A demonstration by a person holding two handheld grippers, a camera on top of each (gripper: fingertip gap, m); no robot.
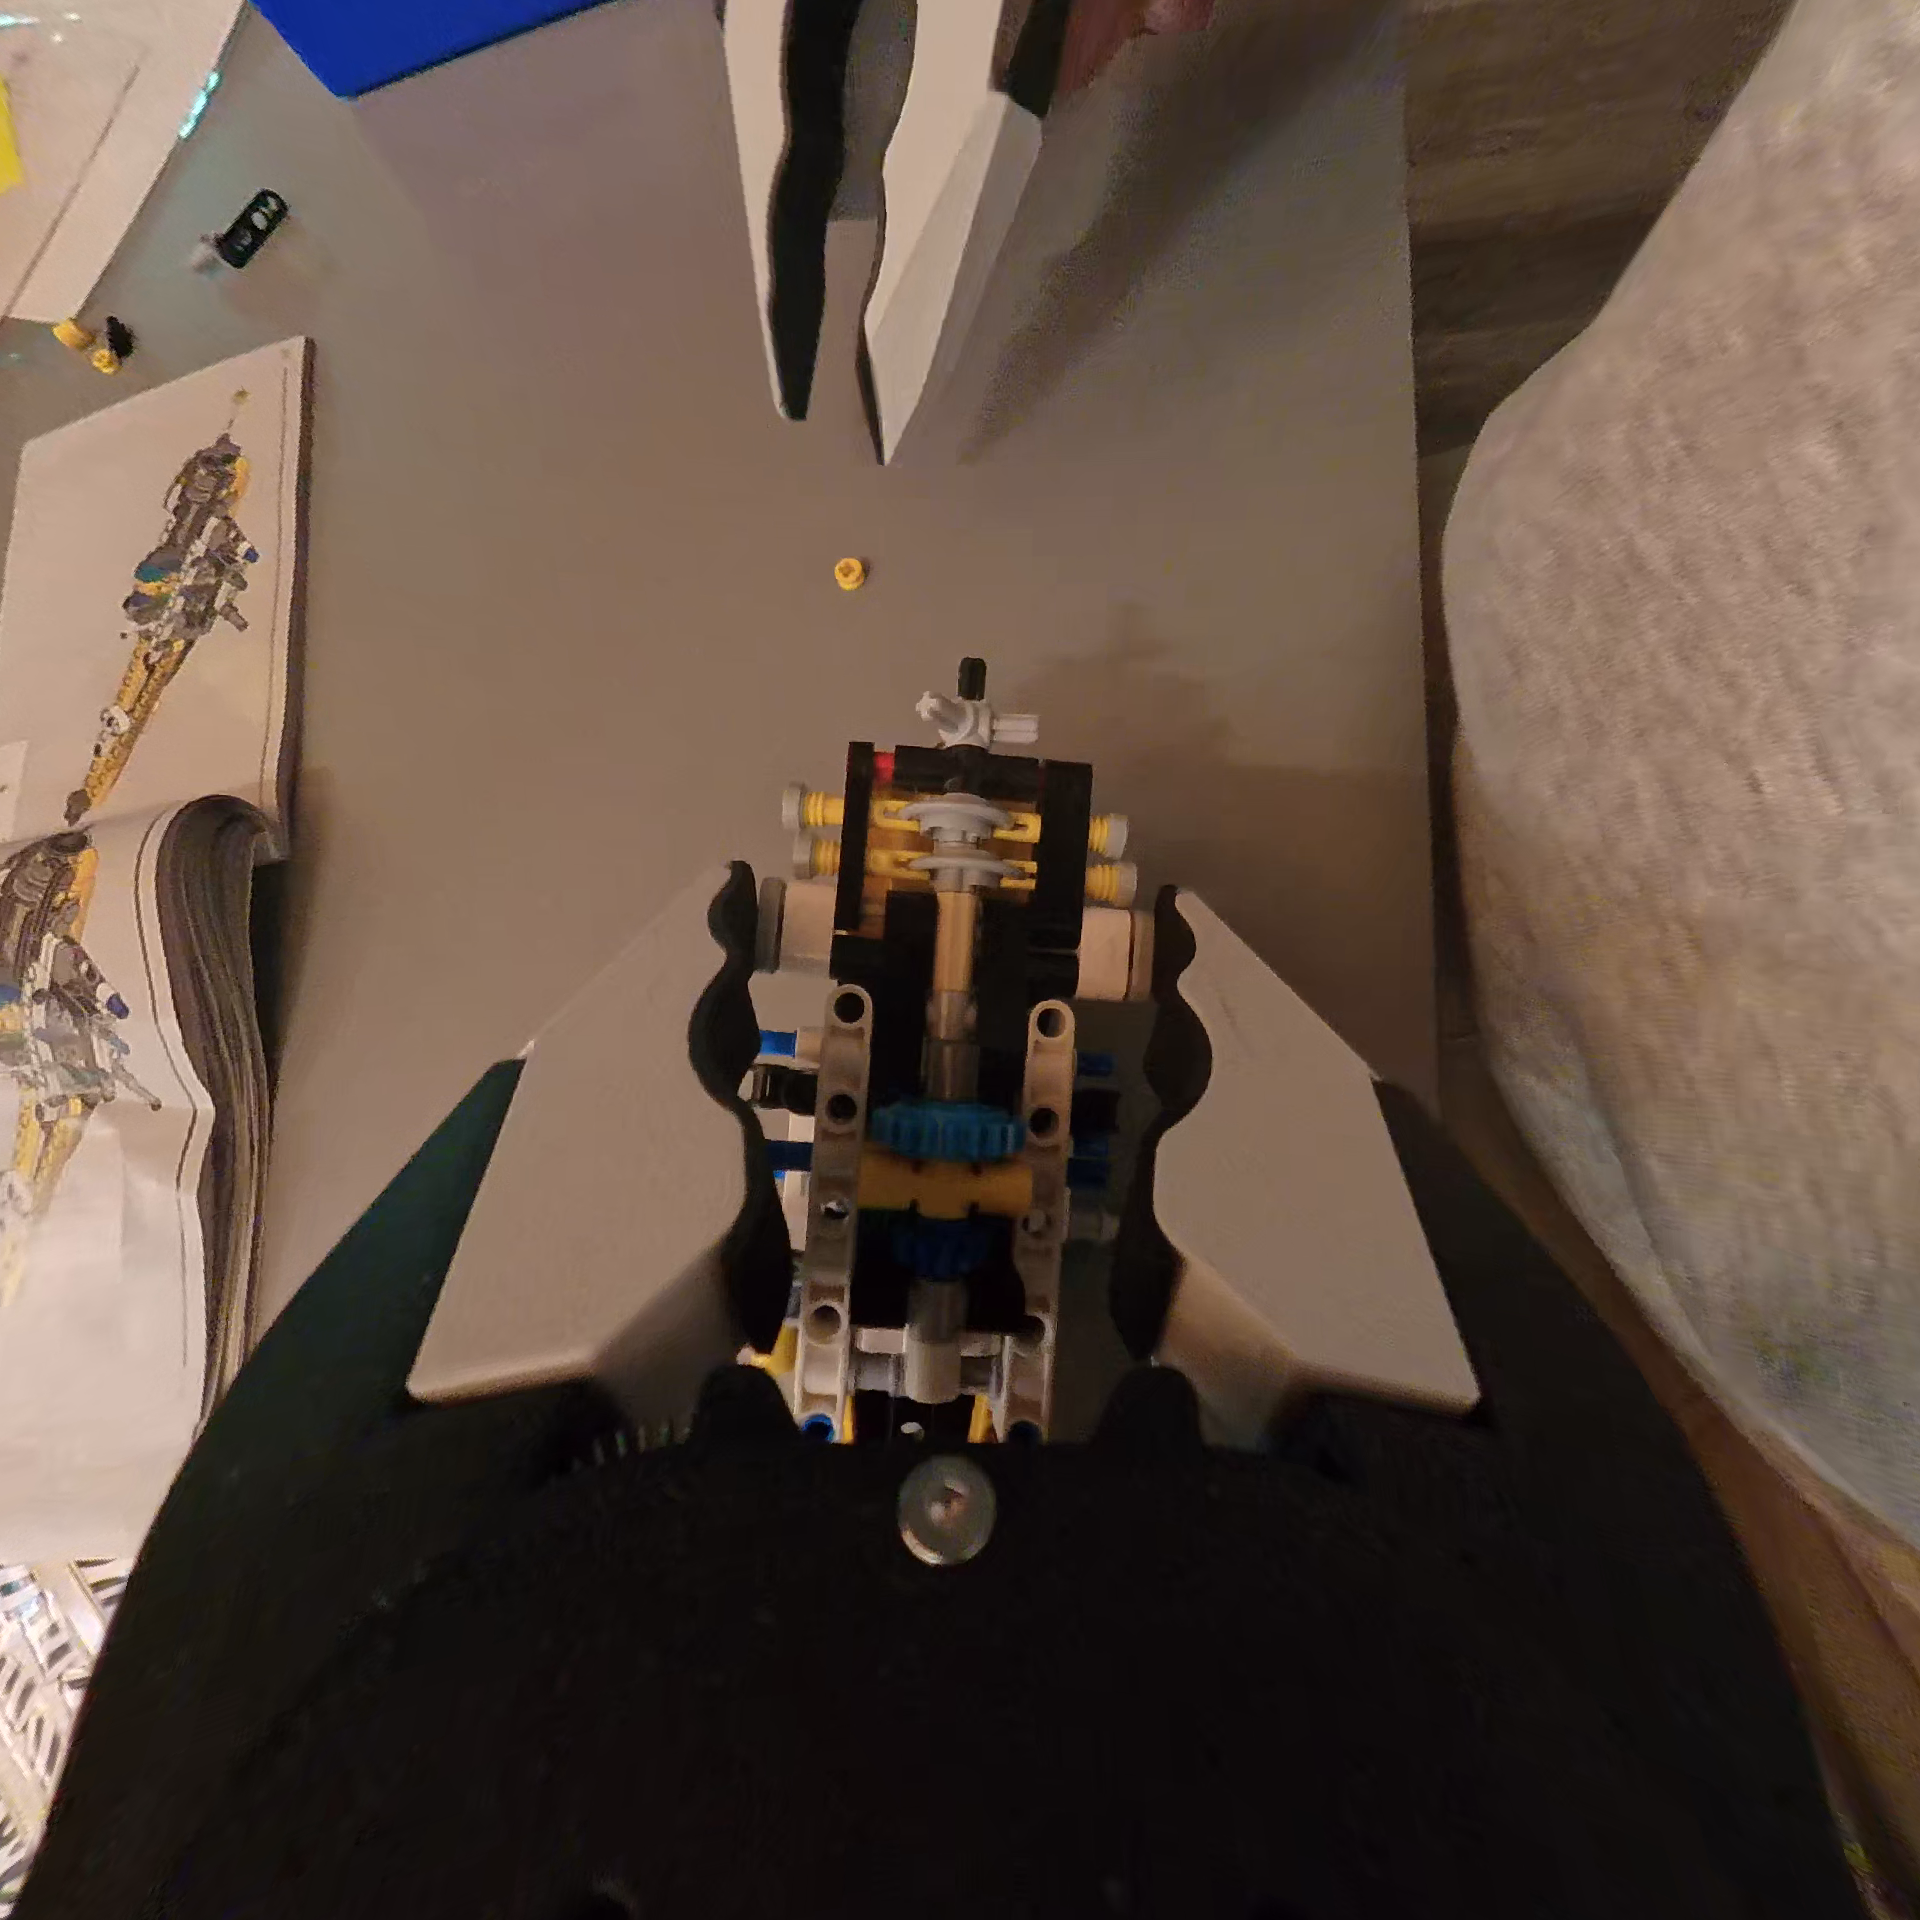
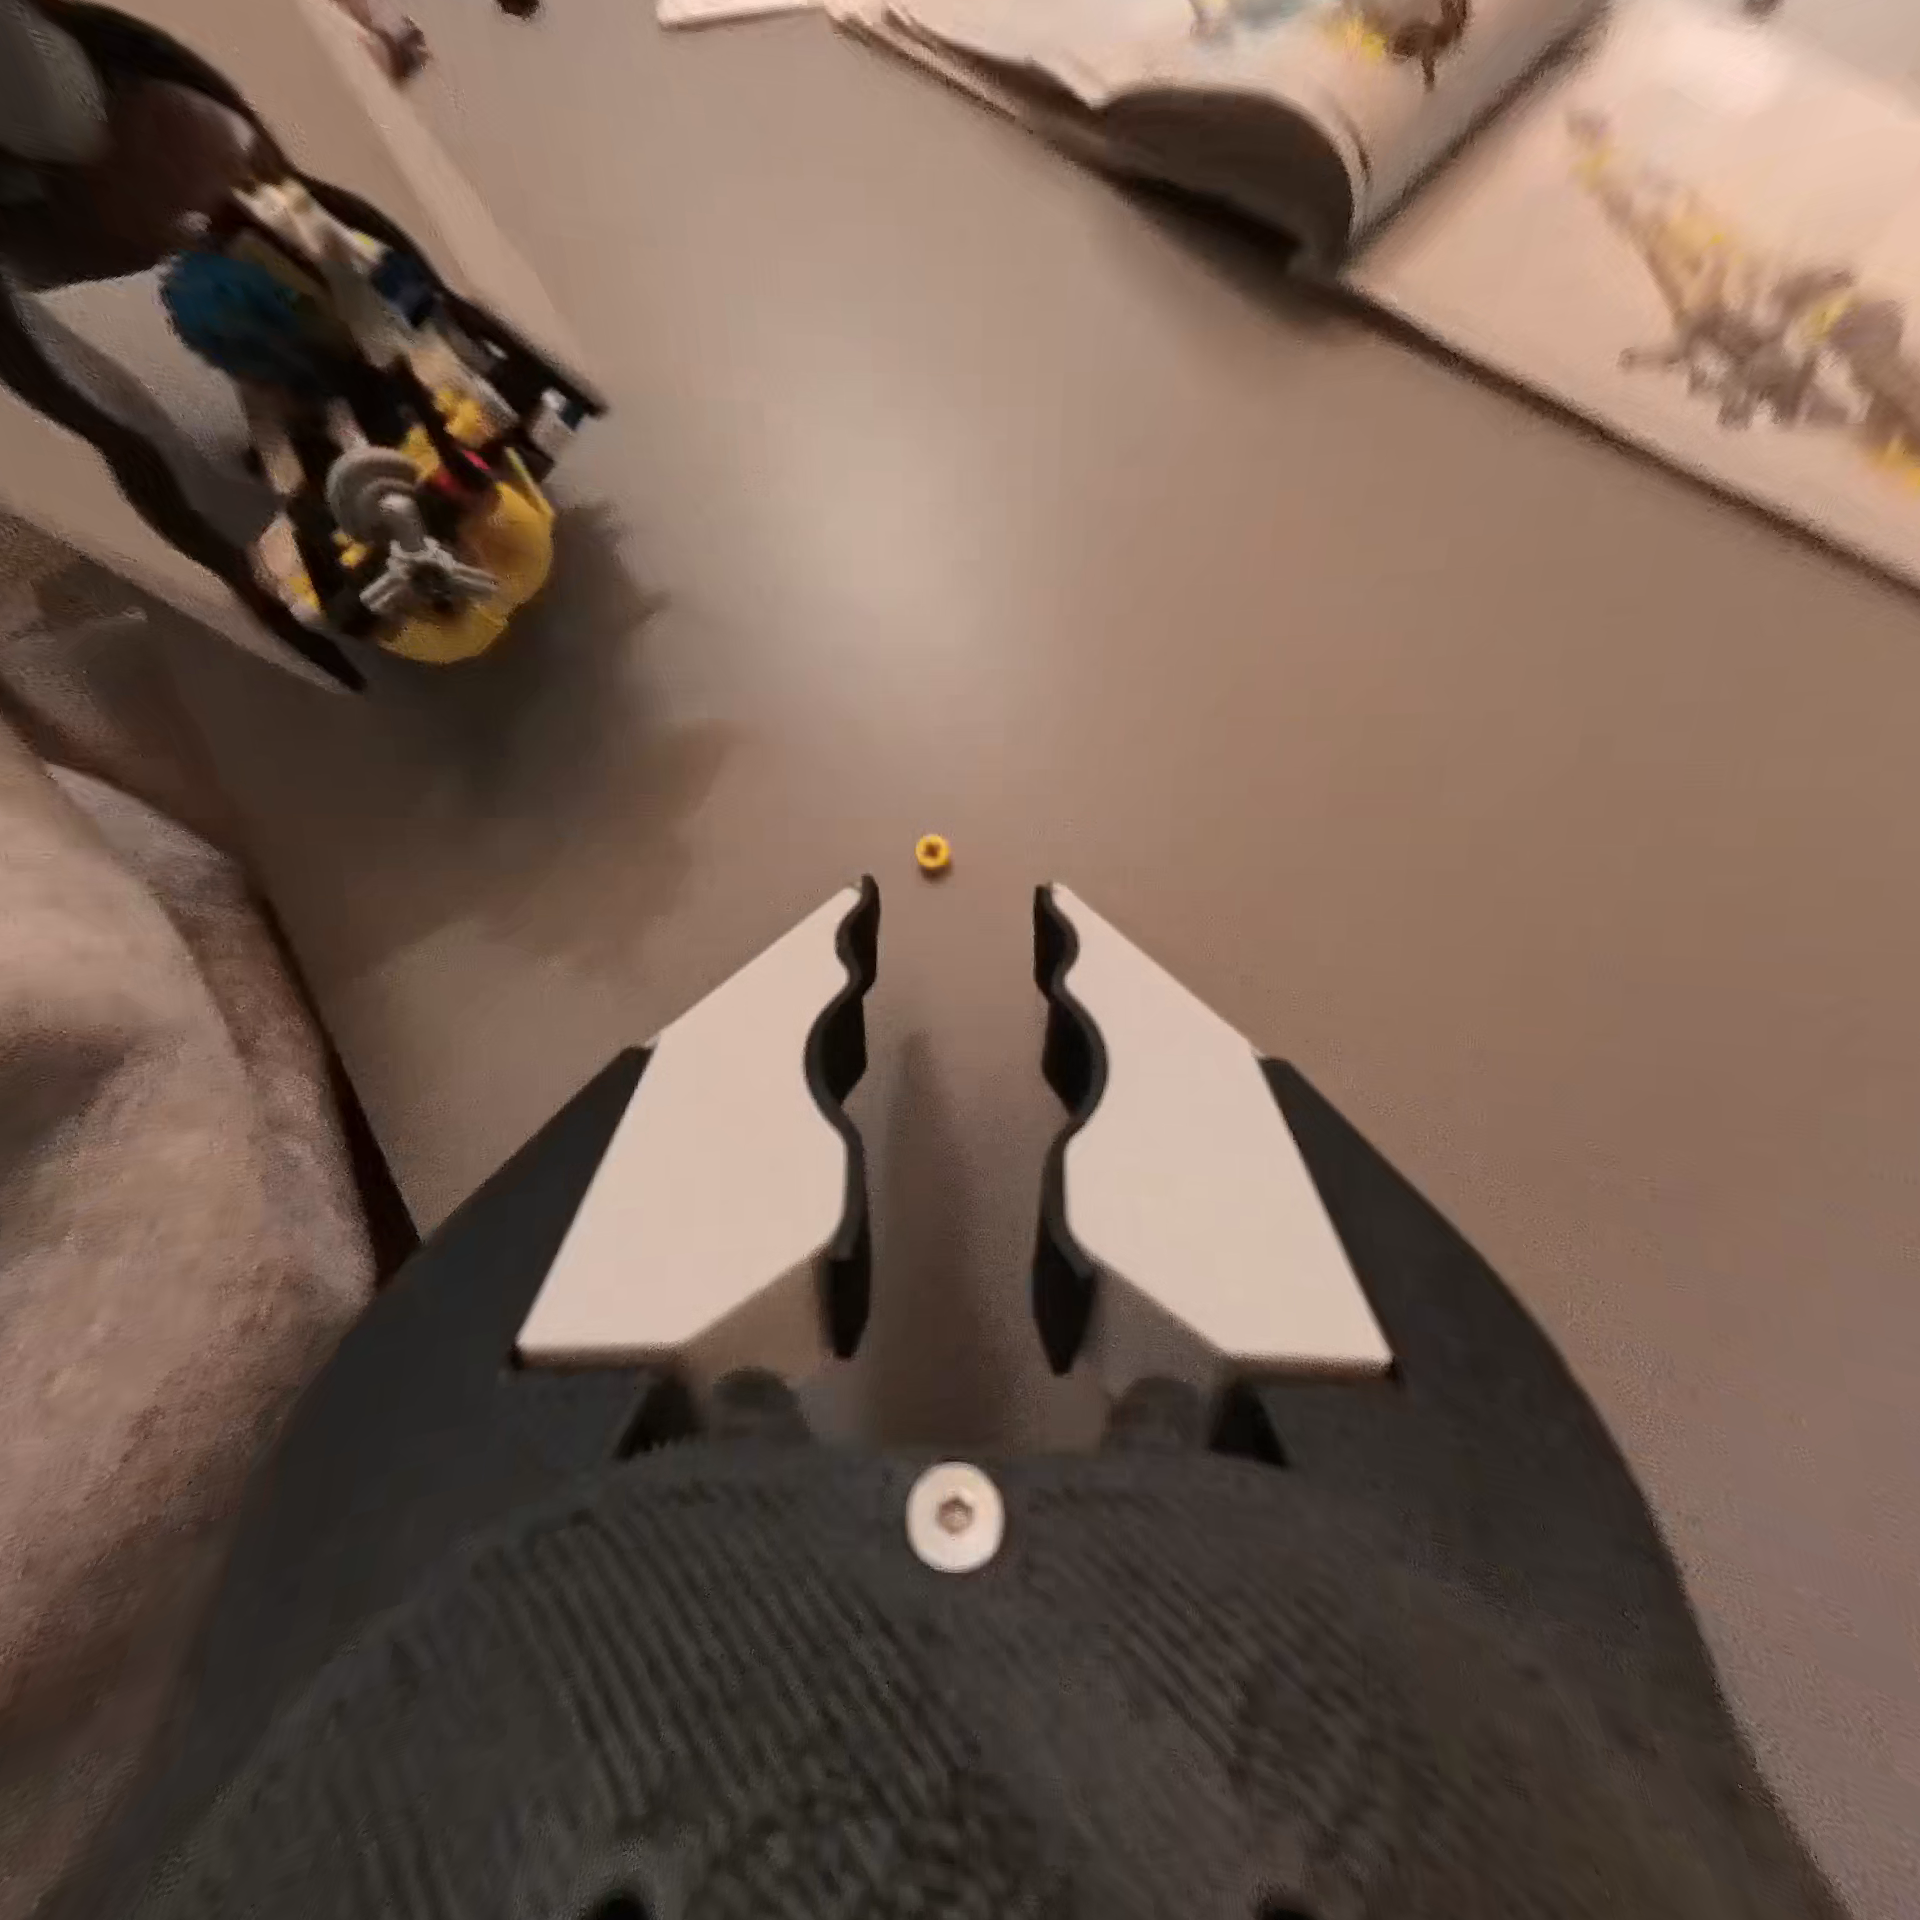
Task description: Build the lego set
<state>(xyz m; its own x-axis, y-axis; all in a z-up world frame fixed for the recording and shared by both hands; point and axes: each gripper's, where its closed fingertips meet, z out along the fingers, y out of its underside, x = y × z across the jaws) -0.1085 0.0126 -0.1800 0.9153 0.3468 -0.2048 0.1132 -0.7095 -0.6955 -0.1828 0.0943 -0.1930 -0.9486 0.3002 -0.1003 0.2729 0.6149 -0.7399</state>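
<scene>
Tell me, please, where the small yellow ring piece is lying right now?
The small yellow ring piece lies loose on the grey table, just beyond the open right gripper and apart from the lego assembly in the left gripper.

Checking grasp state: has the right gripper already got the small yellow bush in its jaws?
No, the yellow bush lies on the table just beyond the open right gripper.
</scene>
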